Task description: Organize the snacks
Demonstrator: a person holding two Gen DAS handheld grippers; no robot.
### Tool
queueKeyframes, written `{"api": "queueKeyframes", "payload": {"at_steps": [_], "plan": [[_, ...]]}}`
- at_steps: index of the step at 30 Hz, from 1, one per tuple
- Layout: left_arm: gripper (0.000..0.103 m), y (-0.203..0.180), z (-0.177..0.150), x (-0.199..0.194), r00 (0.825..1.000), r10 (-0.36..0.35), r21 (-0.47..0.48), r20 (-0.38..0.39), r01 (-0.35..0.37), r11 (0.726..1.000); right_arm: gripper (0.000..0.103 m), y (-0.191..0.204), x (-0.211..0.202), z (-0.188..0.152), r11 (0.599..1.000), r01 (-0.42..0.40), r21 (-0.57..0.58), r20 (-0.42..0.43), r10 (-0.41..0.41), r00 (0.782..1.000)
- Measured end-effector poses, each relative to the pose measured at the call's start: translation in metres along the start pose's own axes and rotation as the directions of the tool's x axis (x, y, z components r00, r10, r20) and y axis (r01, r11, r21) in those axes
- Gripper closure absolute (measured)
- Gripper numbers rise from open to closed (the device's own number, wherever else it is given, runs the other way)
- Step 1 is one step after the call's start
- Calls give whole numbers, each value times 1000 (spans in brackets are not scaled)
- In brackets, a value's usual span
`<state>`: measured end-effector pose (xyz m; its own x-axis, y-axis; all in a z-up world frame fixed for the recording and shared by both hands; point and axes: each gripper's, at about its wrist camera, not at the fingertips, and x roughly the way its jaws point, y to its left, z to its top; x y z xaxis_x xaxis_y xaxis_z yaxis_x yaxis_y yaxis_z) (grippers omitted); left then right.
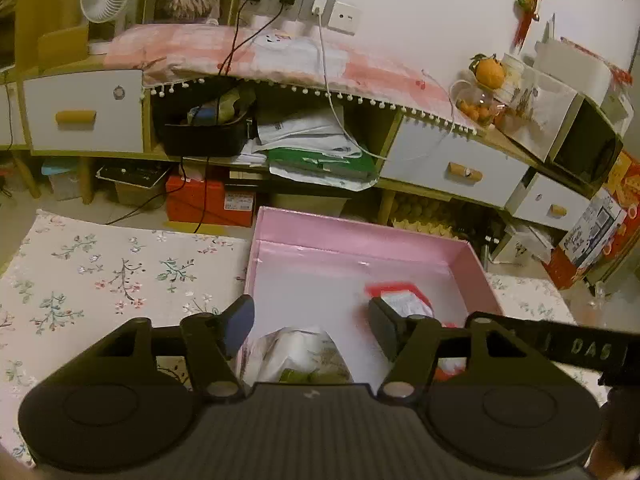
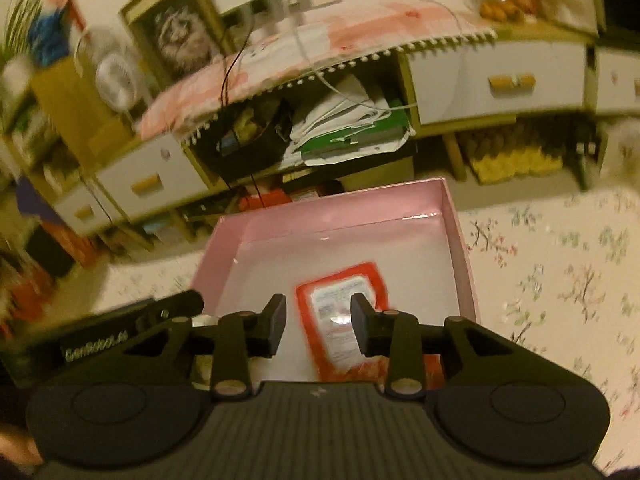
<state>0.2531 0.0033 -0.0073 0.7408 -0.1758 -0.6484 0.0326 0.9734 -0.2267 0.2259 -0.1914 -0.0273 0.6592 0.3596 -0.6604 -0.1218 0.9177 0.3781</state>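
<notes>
Two grippers, left [image 1: 310, 326] and right [image 2: 319, 322], both released over pink box [image 2: 460, 224]; red packet [image 2: 344, 316], pale packet [image 1: 296, 356] inside.

Right gripper [image 2: 318, 322] above a pink box [image 2: 460, 236] on a floral cloth [image 2: 560, 280] — jaws apart, a red snack packet [image 2: 340, 280] lying blurred inside the box.
</notes>
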Motion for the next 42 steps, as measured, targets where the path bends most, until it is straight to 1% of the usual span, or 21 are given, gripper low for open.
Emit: {"api": "queueKeyframes", "payload": {"at_steps": [2,5,6,8,10,12,14,16,17,19,20,22,24,26,27,28,29,34,36,39,42], "plan": [[34,1,1,-7,1000,-1,-10,-6,1,1000,70,-6,-6,2,999,-10,37,-4,10,1000],[34,1,3,-21,1000,7,-19,-18,-7,1000,68,-10,-19,7,998,8,55,-4,-8,1000],[33,1,3,-27,1000,10,-21,-22,-10,1000,68,-11,-24,8,998,2,68,-2,-2,1000],[28,2,3,-41,999,26,-27,-35,-27,999,67,-12,-39,10,996,-10,94,-2,10,1000],[24,5,0,-55,998,36,-37,-44,-37,999,61,-10,-55,10,995,-10,104,4,9,1000],[22,8,-5,-70,998,35,-62,-47,-38,997,57,-5,-68,7,994,-12,105,5,12,1000],[21,12,-10,-82,998,30,-84,-57,-35,996,55,1,-78,0,995,-24,94,-10,25,1000],[20,13,-19,-94,997,41,-88,-65,-47,995,52,8,-88,-4,996,-27,81,-25,29,999],[18,13,-23,-100,997,49,-87,-63,-54,995,51,12,-95,-6,997,-30,73,-27,32,999],[15,11,-34,-108,996,65,-83,-67,-70,994,41,20,-108,-11,998,-45,45,-18,46,999],[15,9,-40,-111,995,69,-77,-75,-75,994,39,25,-114,-13,998,-53,25,-11,54,998],[14,5,-51,-114,993,75,-63,-94,-82,995,31,32,-125,-20,998,-66,-18,8,66,998],[14,5,-60,-119,991,80,-46,-104,-85,995,29,38,-128,-28,995,-78,-56,6,79,997],[11,5,-66,-124,990,90,-35,-105,-95,995,29,44,-129,-36,992,-78,-101,-16,77,997],[10,4,-68,-126,990,97,-33,-105,-101,994,26,47,-129,-38,988,-77,-135,-23,74,997],[9,4,-69,-127,989,103,-32,-105,-107,994,21,49,-130,-41,985,-75,-158,-21,72,997],[8,4,-70,-129,989,108,-30,-103,-111,993,19,50,-131,-44,981,-69,-182,-17,67,998],[3,4,-75,-134,988,125,-15,-93,-127,992,12,49,-126,-59,958,27,-287,-5,-29,1000],[2,4,-77,-134,986,142,-9,-93,-143,990,11,46,-120,-63,946,59,-320,-9,-65,998],[2,8,-79,-134,983,148,-20,-110,-151,988,10,44,-117,-71,927,98,-361,-6,-108,994],[1,11,-82,-136,983,136,-36,-123,-141,989,10,42,-117,-74,919,111,-378,-11,-124,992]]}}
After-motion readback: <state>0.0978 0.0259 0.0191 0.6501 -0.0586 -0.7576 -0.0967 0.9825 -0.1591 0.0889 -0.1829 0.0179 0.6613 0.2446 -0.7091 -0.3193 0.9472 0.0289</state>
